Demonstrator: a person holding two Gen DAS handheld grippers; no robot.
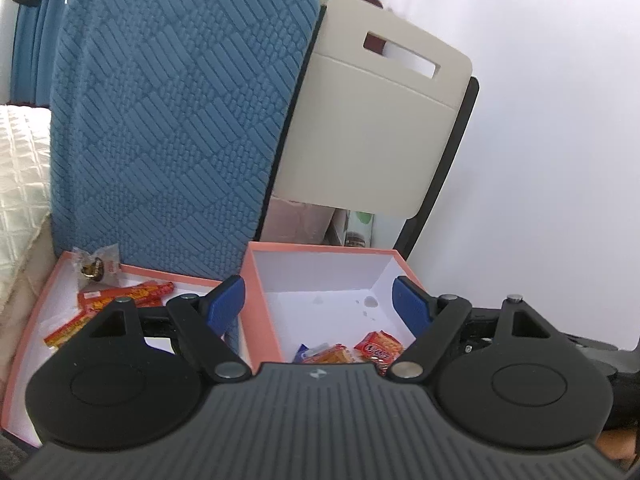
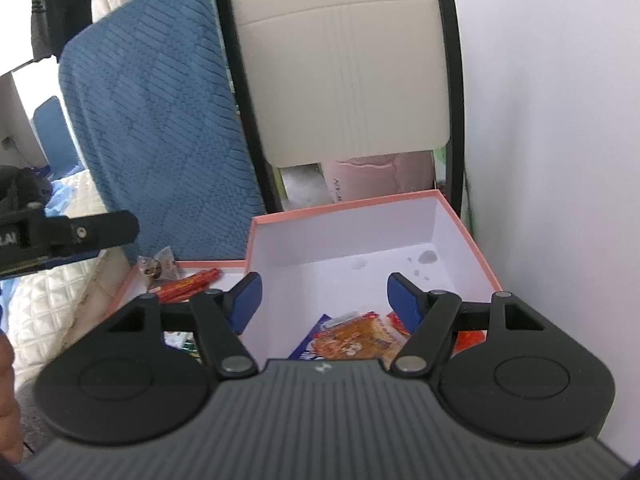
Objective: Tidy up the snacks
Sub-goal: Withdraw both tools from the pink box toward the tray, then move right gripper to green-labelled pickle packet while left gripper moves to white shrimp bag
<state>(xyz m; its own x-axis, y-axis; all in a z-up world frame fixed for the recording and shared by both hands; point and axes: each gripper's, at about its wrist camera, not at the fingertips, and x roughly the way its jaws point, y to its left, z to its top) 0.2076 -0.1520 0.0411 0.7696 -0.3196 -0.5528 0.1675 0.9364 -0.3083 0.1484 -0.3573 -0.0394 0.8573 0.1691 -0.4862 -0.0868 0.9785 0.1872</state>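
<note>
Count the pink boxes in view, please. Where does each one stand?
2. A shallow box stands on the left and holds red snack sticks. A deeper box stands right beside it and holds biscuit packets. More may be hidden behind the grippers.

Little can be read. Far ahead of the right claw [image 2: 324, 300], under the cream chair back, a pale pink bag [image 2: 360, 178] carries dark letters turned sideways, roughly "MVAN", too blurred to be sure. At the far left of the right wrist view, the black body of the other device [image 2: 24, 236] shows white letters cut by the frame edge, about "LAI". Just ahead of the left claw [image 1: 320, 308], the red snack packet [image 1: 378, 350] bears print that is too blurred to read
</note>
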